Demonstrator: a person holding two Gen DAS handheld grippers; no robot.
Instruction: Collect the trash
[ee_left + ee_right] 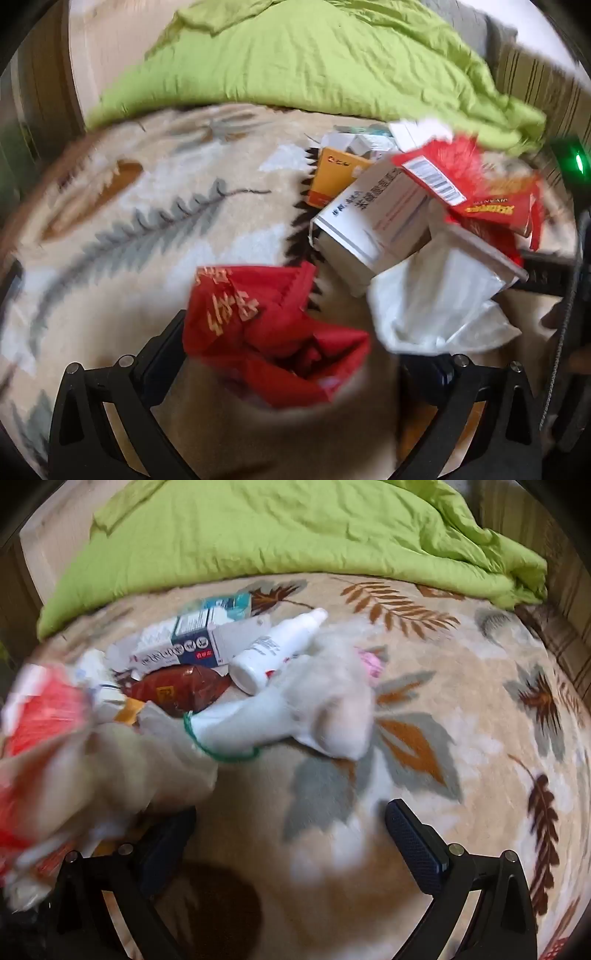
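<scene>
Trash lies heaped on a leaf-patterned blanket [461, 716] below a green quilt [258, 535]: white box [373, 221], red packet [495, 206], spray bottle [273, 650]. Left gripper [291, 354], fingers spread, holds a crumpled red wrapper [266, 332] between them; whether gripped, cannot tell. Right gripper [291, 834] fingers released, empty.
</scene>
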